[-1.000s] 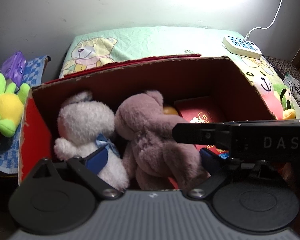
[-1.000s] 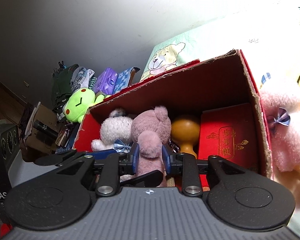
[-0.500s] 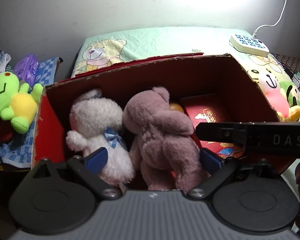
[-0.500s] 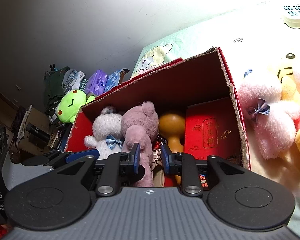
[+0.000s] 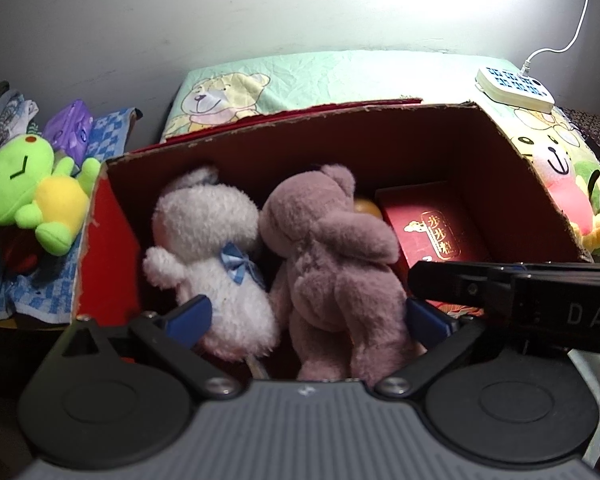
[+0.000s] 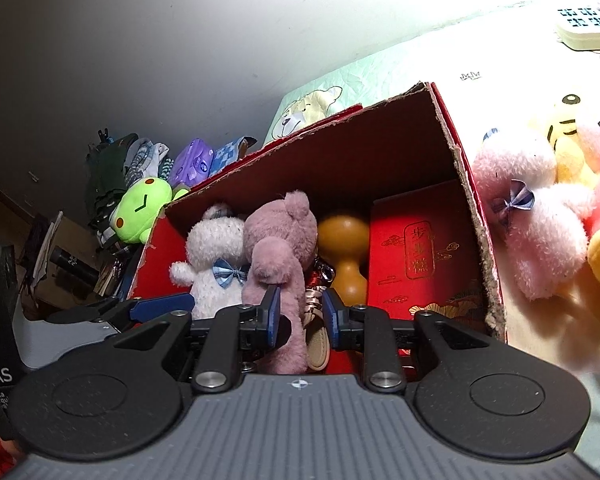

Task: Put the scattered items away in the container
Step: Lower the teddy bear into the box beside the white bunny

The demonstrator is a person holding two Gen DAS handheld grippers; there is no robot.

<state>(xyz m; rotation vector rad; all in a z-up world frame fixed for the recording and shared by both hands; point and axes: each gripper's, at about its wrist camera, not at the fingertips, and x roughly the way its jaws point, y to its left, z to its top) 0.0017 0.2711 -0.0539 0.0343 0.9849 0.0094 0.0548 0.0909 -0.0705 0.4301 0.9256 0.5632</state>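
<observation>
A red cardboard box (image 5: pixel 108 248) sits on a bed (image 5: pixel 340 76) with a bear-print sheet. Inside the box, a white teddy bear (image 5: pixel 208 248) with a blue bow lies at its left end, touching a mauve teddy bear (image 5: pixel 332 264) beside it. Next comes a tan gourd (image 6: pixel 346 248), then a red gift box (image 6: pixel 416 256) against the box's right wall.

The left gripper (image 5: pixel 306 314) hovers at the box's near edge, jaws spread wide around both bears without pinching either. The right gripper (image 6: pixel 300 314) has its jaws partly apart, flanking the mauve bear's lower body; I cannot tell if they touch it.

Outside the box's right wall lie a pink teddy bear (image 6: pixel 540 232) and a yellow plush (image 6: pixel 572 148). A green frog plush (image 5: pixel 24 192) lies left of the box, and a power strip (image 5: pixel 514 88) rests beyond it.
</observation>
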